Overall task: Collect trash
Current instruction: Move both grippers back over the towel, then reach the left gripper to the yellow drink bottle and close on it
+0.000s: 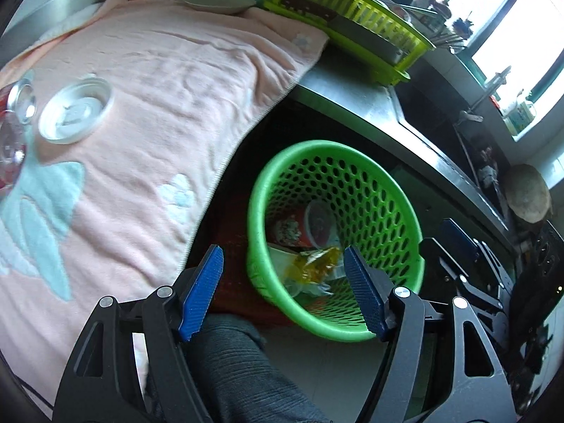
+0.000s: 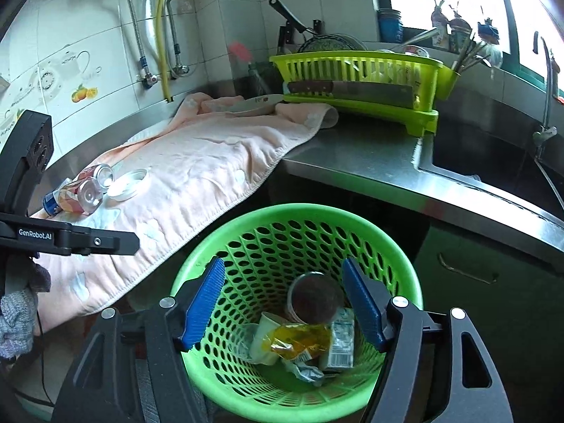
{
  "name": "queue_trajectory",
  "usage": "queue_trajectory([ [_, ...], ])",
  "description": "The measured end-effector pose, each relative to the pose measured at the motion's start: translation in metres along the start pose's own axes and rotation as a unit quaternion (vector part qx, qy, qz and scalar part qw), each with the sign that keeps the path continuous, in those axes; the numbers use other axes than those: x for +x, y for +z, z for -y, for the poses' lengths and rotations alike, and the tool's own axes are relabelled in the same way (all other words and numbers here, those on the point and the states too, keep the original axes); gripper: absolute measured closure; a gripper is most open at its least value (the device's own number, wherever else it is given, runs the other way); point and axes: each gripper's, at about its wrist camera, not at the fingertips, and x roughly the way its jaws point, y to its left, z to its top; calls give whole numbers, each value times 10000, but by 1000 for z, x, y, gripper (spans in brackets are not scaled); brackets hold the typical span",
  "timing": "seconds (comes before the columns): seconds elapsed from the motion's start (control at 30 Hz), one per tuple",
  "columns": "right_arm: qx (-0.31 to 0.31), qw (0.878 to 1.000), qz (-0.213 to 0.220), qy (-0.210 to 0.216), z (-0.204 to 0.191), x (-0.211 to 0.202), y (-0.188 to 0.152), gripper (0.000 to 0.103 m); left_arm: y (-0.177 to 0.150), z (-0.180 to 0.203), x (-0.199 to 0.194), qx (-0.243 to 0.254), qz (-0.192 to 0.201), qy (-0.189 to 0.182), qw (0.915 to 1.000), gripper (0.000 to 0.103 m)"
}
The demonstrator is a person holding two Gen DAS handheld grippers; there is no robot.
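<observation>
A green perforated trash basket [image 2: 398, 275] stands on the floor below the counter; it also shows in the left wrist view [image 1: 387, 194]. Inside lie a yellow wrapper [image 2: 303, 342], a cup [image 2: 313, 298], a small carton [image 2: 342, 340] and crumpled paper. My right gripper [image 2: 283, 303] is open and empty, right above the basket. My left gripper [image 1: 283, 289] is open and empty beside the basket, near the towel's edge. On the pink towel [image 2: 197, 176] lie two cans [image 2: 88, 190] and a white lid [image 2: 127, 184]; the lid also shows in the left wrist view [image 1: 75, 111].
A lime dish rack [image 2: 356, 77] with a cleaver stands at the back of the steel counter [image 2: 352, 155]. A plate [image 2: 253, 104] rests on the towel's far end. The sink [image 2: 493, 162] and tap are at the right. A cabinet door is behind the basket.
</observation>
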Motion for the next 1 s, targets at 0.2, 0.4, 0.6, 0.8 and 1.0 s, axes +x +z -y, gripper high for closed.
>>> queue_trajectory([
  [0.2, -195, 9996, -25, 195, -19, 10, 9, 35, 5, -36, -27, -326, 206, 353, 9986, 31],
  [0.4, -403, 9984, -53, 393, -41, 24, 20, 35, 11, -84, -54, -914, 378, 784, 9920, 27],
  [0.6, -586, 9961, -118, 655, -65, 43, 36, 34, 21, -148, -88, -1832, 647, 1210, 9735, 20],
  [0.8, -762, 9919, -190, 998, -92, 65, 54, 34, 32, -199, -114, -2614, 969, 1509, 9484, 16],
  [1.0, -1086, 9860, -153, 1259, -126, 79, 67, 33, 45, -238, -121, -3265, 1150, 1574, 9249, 11],
])
